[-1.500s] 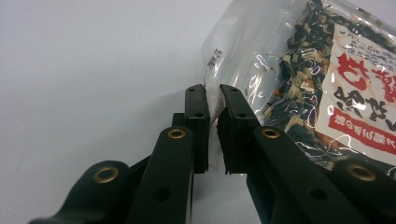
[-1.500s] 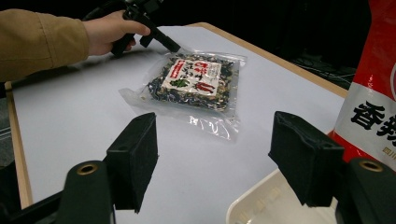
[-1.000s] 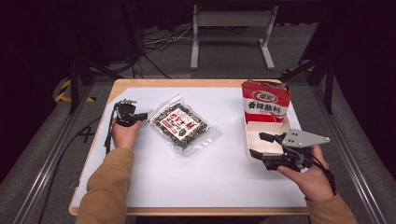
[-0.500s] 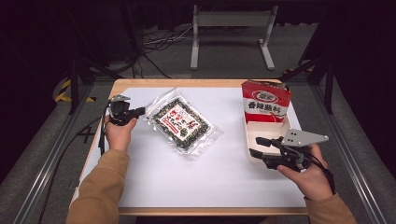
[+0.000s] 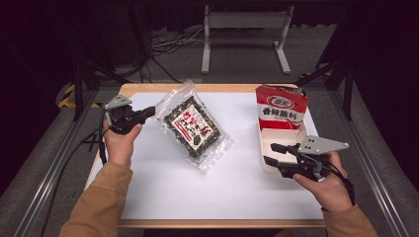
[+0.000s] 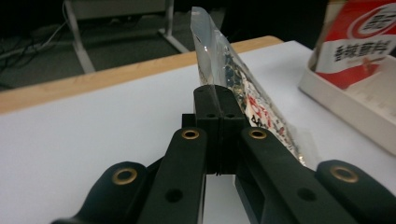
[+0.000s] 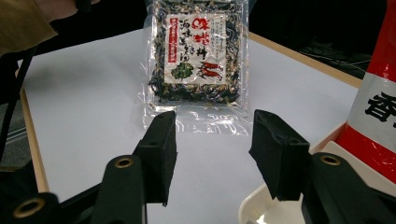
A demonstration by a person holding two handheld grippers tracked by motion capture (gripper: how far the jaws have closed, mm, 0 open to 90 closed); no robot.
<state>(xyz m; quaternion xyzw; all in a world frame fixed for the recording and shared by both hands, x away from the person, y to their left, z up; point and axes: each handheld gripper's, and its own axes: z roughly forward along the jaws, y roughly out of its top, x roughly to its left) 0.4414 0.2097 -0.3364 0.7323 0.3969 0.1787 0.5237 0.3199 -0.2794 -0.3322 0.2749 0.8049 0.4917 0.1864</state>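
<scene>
A clear packet of dark dried food (image 5: 192,126) with a red-and-white label sits left of the table's middle. Its left end is lifted and its lower right corner rests on the white mat. My left gripper (image 5: 150,112) is shut on the packet's clear edge. In the left gripper view the jaws (image 6: 218,100) meet on the film of the packet (image 6: 233,79), which rises edge-on. My right gripper (image 5: 269,153) stands open at the right, in front of a white tray (image 5: 264,163). Its jaws (image 7: 212,135) have just been closing, with nothing between them. They point at the packet (image 7: 198,56).
A red-and-white snack bag (image 5: 280,108) stands upright in the white tray at the right. The white mat (image 5: 237,192) covers a wooden tabletop. Metal frame rails run along both sides, and a cable trails off the left edge.
My left hand has risen and drawn back left, lifting the packet's left end off the mat so that it tilts. The right hand has stayed in place.
</scene>
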